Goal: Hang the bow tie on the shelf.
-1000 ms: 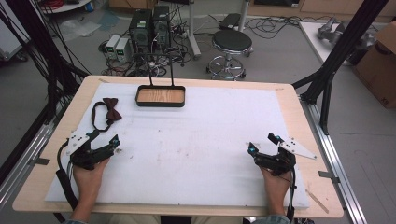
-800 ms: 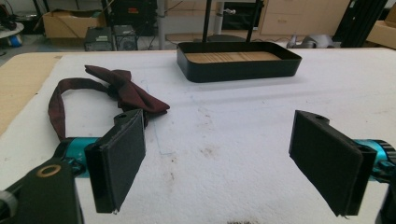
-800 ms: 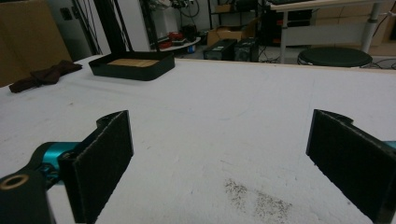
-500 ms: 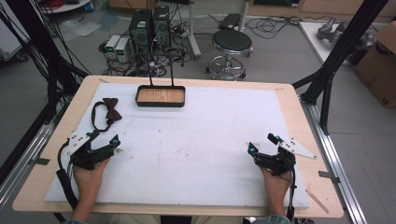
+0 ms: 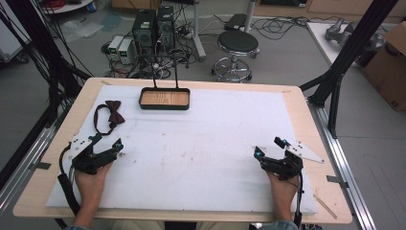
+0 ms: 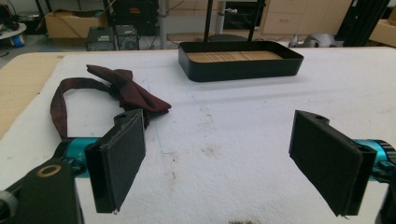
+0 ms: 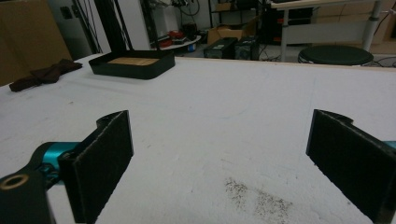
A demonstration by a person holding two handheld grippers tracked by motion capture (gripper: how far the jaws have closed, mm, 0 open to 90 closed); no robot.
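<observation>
Left gripper (image 5: 106,144): rests on the white mat near the left edge of the worktop, held by the person's left hand (image 5: 89,179). Jaws stand wide apart with nothing between them. In the left gripper view the two black pads (image 6: 122,158) frame bare mat.

Right gripper (image 5: 270,147): rests on the mat near the front right corner of the worktop, held by the right hand (image 5: 282,189). Jaws stand wide apart and hold nothing. A grey three-cornered plate (image 5: 303,151) lies on its outer side.

Bow tie (image 5: 113,111): dark red, lies flat on the mat near the left edge of the worktop, just beyond the left gripper and apart from it. Its strap (image 5: 97,120) forms a loop on the side toward the left edge. In the left gripper view the bow tie (image 6: 126,91) sits ahead of the near-side pad, not touching it.

Tray (image 5: 164,106): black, shallow, with a wooden floor; stands at the far edge of the mat, left of centre. A thin black wire frame (image 5: 165,72) rises behind it. The tray is well apart from both grippers.

Mat (image 5: 206,139): white, covers most of the worktop; carries faint grey smudges near the centre and front.

Worktop (image 5: 43,177): pale wood, visible as a border around the mat.

Stool (image 5: 237,45): stands on the floor beyond the far edge.
</observation>
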